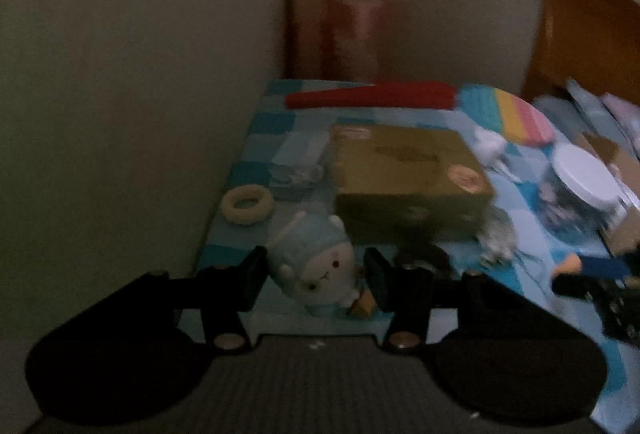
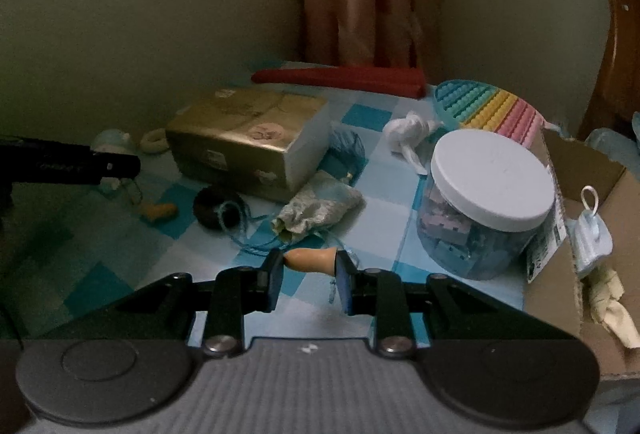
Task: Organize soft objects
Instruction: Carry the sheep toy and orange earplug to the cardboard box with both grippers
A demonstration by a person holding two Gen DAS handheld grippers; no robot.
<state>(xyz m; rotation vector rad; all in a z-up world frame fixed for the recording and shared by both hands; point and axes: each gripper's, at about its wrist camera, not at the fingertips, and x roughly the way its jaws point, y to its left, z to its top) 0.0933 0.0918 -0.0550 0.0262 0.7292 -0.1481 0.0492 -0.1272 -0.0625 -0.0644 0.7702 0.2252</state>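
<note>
L tongs (image 1: 316,280) partly open, pads seemingly squeezing plush lamb (image 1: 320,266), blur, we can't confirm. R tongs (image 2: 308,274) narrow, pinching tan soft piece (image 2: 310,258).

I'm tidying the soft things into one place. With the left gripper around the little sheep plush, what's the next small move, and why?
Probably lift the sheep plush clear and carry it toward the cardboard box: the left gripper is shut on it, and soft items already lie in that box.
</note>
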